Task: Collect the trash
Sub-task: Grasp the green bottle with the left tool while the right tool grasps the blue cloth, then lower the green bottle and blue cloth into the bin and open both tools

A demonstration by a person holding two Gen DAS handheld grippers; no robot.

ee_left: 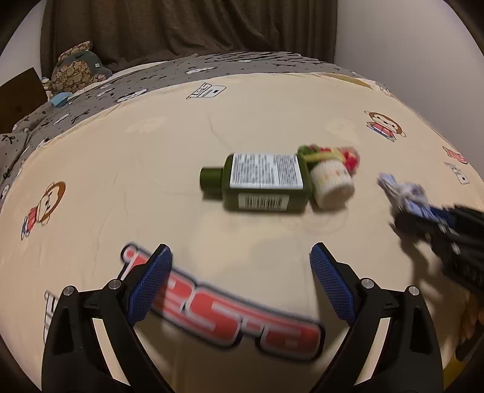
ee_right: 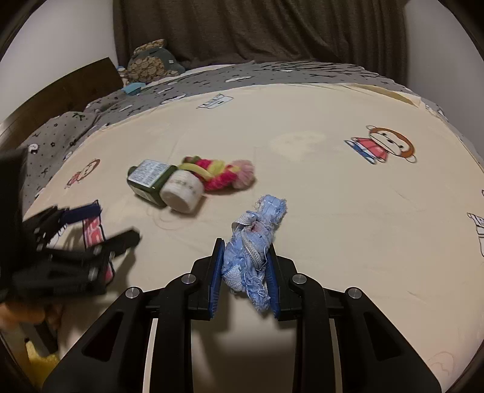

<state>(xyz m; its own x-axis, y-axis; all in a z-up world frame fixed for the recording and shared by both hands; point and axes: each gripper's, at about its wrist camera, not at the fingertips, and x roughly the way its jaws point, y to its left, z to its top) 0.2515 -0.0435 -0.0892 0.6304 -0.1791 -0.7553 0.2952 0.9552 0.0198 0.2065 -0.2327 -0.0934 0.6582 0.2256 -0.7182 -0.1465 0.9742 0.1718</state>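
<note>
A dark green bottle with a white label lies on its side on the cream bedsheet. A white jar lies against its base, and a pink and yellow knitted item lies behind them. My left gripper is open and empty, a little short of the bottle. My right gripper is shut on a frayed light-blue cloth scrap and holds it over the sheet. The same bottle, jar and knitted item lie ahead to its left. The left gripper shows blurred there.
A grey patterned blanket covers the far part of the bed. A stuffed toy sits at the far left by a dark headboard. Brown curtains hang behind. Something yellow sits below the bed's near left edge.
</note>
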